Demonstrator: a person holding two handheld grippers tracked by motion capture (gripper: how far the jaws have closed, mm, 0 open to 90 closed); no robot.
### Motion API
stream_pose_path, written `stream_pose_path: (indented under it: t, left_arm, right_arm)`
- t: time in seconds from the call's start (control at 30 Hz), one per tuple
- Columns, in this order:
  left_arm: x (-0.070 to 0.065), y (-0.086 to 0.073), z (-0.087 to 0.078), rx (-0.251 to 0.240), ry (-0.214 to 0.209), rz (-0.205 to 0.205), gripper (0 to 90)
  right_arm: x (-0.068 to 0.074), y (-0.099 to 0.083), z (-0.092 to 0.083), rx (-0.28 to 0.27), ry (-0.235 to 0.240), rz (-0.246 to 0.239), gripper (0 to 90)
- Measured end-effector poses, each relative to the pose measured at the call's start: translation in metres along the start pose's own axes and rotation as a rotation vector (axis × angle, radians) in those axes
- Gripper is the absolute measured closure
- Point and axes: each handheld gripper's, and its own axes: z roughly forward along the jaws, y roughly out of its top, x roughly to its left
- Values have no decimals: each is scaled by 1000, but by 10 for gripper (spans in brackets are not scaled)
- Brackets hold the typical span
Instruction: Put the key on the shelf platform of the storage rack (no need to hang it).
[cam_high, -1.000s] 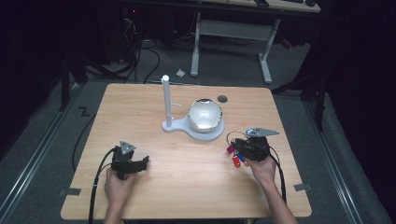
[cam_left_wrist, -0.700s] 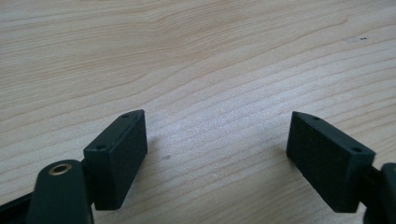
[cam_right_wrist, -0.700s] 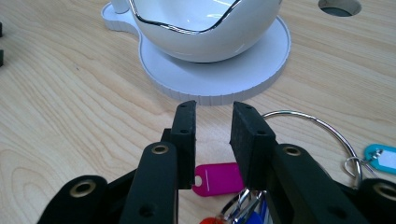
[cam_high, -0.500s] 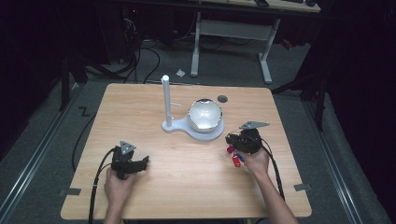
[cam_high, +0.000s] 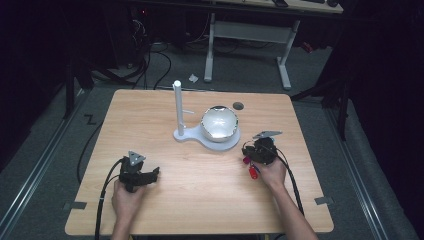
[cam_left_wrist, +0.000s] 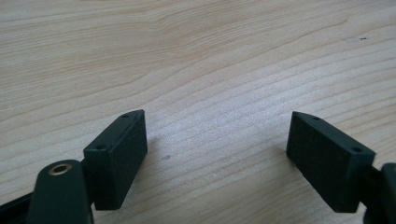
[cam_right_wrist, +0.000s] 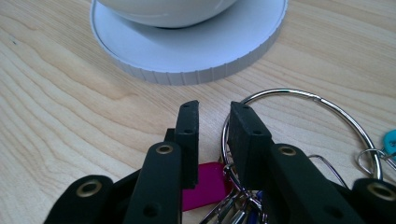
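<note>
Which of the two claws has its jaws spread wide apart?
The left claw: jaws wide apart over bare table. The right claw has its jaws nearly together at a key ring.

bowl top cropped, keys — jaw-hidden

A key ring of bright metal lies flat on the table just beside the white stand's round base, carrying a pink tag, a teal tag and smaller rings, near the bowl.
</note>
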Motion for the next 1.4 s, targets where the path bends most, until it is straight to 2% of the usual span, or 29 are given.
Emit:
stream_pose_path:
  t: [0.53,0.73,0.93,1.2,1.4]
  left_arm:
    - [0,0,0,-1,0,0,207]
    - [0,0,0,0,0,0,207]
    - [0,0,0,0,0,0,207]
    - [0,0,0,0,0,-1,207]
    - [0,0,0,-1,0,0,207]
  right_arm:
    - [-4,-4,11,45,-20,12,768]
    - [-6,-5,12,50,-19,11,858]
    - [-5,-5,12,51,-25,12,872]
    - [-2,-5,12,45,-43,-28,875]
    - [0,-2,3,7,-41,-51,876]
